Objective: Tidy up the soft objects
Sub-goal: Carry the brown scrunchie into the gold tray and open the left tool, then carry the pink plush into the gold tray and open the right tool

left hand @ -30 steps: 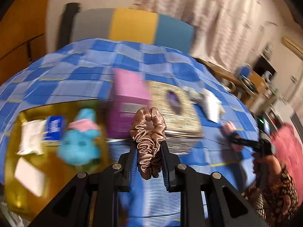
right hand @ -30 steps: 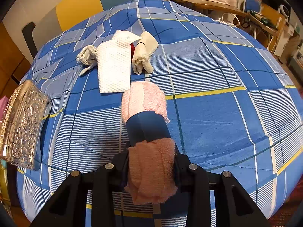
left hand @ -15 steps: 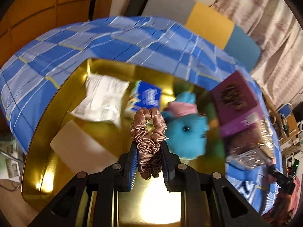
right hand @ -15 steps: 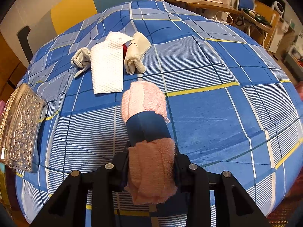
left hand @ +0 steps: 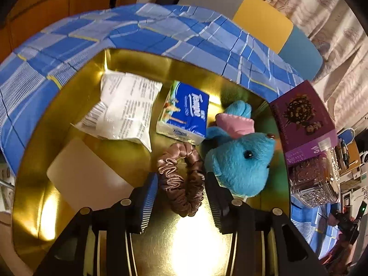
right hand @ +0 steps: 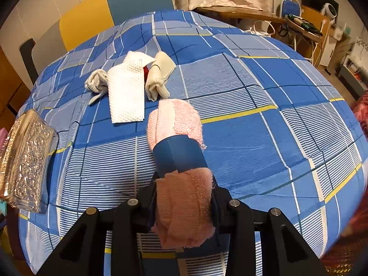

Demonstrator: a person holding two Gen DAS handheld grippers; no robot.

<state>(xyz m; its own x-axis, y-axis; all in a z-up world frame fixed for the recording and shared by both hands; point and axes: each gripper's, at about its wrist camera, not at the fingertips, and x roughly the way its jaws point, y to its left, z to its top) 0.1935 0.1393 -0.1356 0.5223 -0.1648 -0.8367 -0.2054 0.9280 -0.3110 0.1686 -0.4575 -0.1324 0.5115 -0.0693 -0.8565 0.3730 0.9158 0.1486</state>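
Note:
In the left wrist view a brown satin scrunchie (left hand: 181, 179) lies on the gold tray (left hand: 76, 69) between the fingers of my left gripper (left hand: 181, 181). Its jaws are opening and the pads stand clear of the scrunchie on both sides. A blue plush toy (left hand: 239, 161) sits just to its right, a tissue pack (left hand: 184, 112) and a white packet (left hand: 124, 108) behind it. In the right wrist view my right gripper (right hand: 184, 197) is shut on a rolled pink towel (right hand: 177, 124) with a blue band, held above the blue checked bedspread (right hand: 264, 105).
A white cloth (right hand: 126, 92) and cream gloves (right hand: 158, 78) lie on the bedspread beyond the towel. An ornate metallic box (right hand: 25, 158) stands at the left edge. A purple box (left hand: 303, 119) sits by the tray's right side. A white card (left hand: 85, 177) lies in the tray.
My left gripper swung from the bedspread to over the gold tray, sank, and has let go of the scrunchie, which now rests on the tray. The right gripper kept still with the towel.

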